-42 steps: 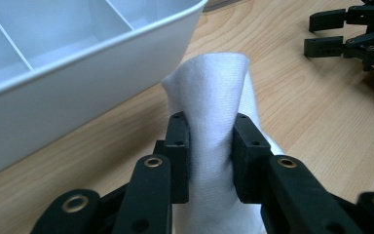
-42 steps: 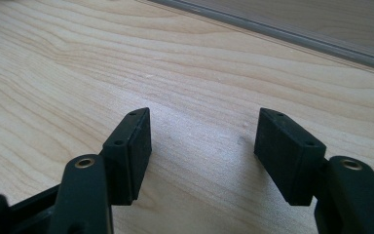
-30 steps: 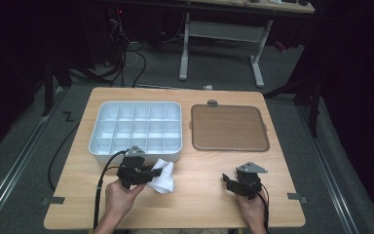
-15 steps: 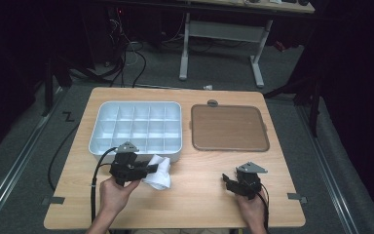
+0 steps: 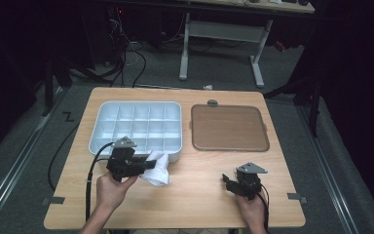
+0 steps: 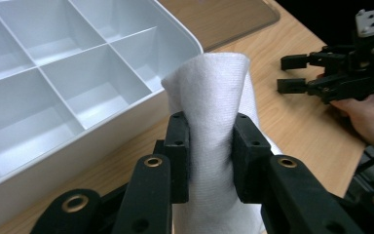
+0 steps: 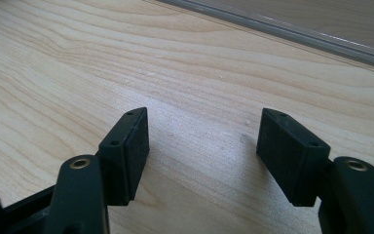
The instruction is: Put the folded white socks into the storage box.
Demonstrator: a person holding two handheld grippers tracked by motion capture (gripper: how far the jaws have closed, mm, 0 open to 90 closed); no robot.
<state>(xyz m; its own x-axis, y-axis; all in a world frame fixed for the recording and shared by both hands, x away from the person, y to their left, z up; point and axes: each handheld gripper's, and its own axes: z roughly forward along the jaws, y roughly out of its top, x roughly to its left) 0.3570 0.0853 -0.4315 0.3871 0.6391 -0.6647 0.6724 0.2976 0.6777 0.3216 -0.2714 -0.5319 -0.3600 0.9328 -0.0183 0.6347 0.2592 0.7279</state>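
A white cloth (image 5: 157, 168) hangs bunched at the front right corner of the white compartment tray (image 5: 102, 122). My left gripper (image 5: 143, 165) is shut on the cloth (image 6: 209, 112), whose folded top rises above the two black jaws beside the tray's rim (image 6: 141, 100). My right gripper (image 5: 227, 181) rests low near the table's front right, open, with bare wood between its pads (image 7: 126, 146). It also appears in the left gripper view as the right gripper (image 6: 292, 73), held by a hand (image 6: 370, 117).
A brown flat lid (image 5: 228, 127) lies to the right of the tray; its clear edge (image 7: 292, 30) runs across the top of the right gripper view. A cable (image 5: 90, 180) trails from the left gripper. A metal desk frame (image 5: 221, 44) stands on the floor beyond the table.
My left gripper has moved left and slightly toward the tray, carrying the cloth with it. The right gripper has stayed in place.
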